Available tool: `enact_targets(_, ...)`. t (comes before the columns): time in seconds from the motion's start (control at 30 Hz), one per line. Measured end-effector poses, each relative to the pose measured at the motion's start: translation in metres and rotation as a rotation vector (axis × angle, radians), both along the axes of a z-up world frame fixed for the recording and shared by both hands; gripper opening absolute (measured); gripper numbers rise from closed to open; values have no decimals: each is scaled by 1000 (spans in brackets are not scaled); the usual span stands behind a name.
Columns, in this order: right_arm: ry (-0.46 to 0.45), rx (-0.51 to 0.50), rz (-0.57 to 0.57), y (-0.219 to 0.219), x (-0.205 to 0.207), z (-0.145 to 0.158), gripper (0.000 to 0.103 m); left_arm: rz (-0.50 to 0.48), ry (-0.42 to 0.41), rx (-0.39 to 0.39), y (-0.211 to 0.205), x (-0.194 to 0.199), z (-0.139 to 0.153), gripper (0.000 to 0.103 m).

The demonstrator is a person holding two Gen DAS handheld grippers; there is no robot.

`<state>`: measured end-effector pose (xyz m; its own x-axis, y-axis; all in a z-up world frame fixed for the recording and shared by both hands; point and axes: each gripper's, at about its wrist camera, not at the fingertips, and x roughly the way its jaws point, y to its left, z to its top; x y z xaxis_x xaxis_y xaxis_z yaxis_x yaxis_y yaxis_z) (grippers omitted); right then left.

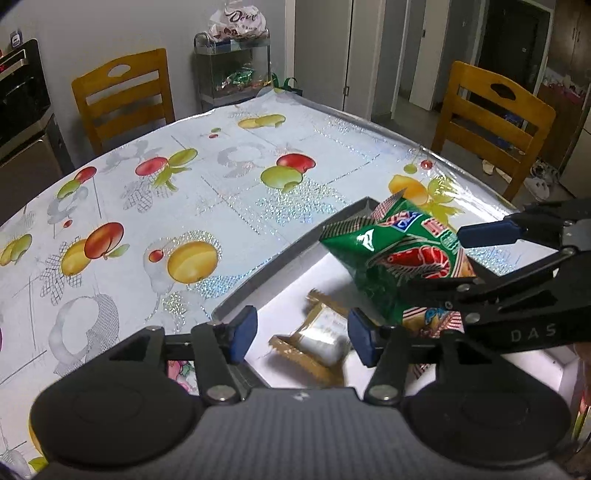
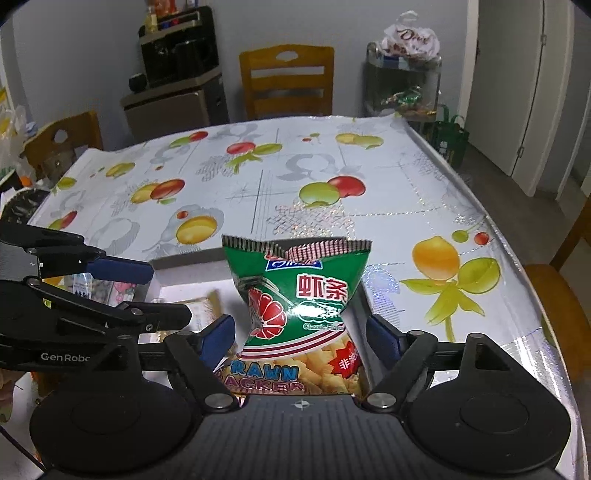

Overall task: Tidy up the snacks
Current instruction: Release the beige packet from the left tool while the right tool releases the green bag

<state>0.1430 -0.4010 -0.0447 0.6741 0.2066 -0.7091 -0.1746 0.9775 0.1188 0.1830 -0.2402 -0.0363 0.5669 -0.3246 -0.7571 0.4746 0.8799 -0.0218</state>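
Nearest of all, the left gripper [image 1: 301, 338] hangs with its blue-padded fingers [image 1: 243, 332] apart and nothing pressed between them; below the gap lies a small gold-edged wrapped biscuit packet [image 1: 319, 341], blurred, on the floor of a shallow white tray with grey rim [image 1: 258, 271]. Beside it on the right, the right gripper [image 2: 301, 336] stands wide, its pads clear of the green foil bag of prawn crackers [image 2: 299, 306] that stands upright between them, pinched at the waist, its crimped top edge folded over. From the left wrist view that bag leans over the tray's far right part, with the right gripper's black linkage crossing in front of its lower half. Whether the bag's base rests on the tray is hidden. Past the tray spreads the glossy fruit-printed tablecloth [image 2: 258, 184]. Farther off stand wooden slat-backed chairs [image 1: 123, 92], and against the wall a metal wire rack [image 1: 232, 70] topped by a crumpled white plastic bag [image 1: 238, 20].
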Motion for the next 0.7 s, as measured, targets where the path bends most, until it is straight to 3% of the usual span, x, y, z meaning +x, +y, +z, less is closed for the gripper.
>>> enact_targets(0.27, -49, 14, -13, 1, -9, 18, 80, 14, -24, -39, 9, -8, 13, 60)
enact_targets(0.7, -80, 40, 73, 37, -24, 35, 82, 97, -38, -79, 56, -37, 24, 61)
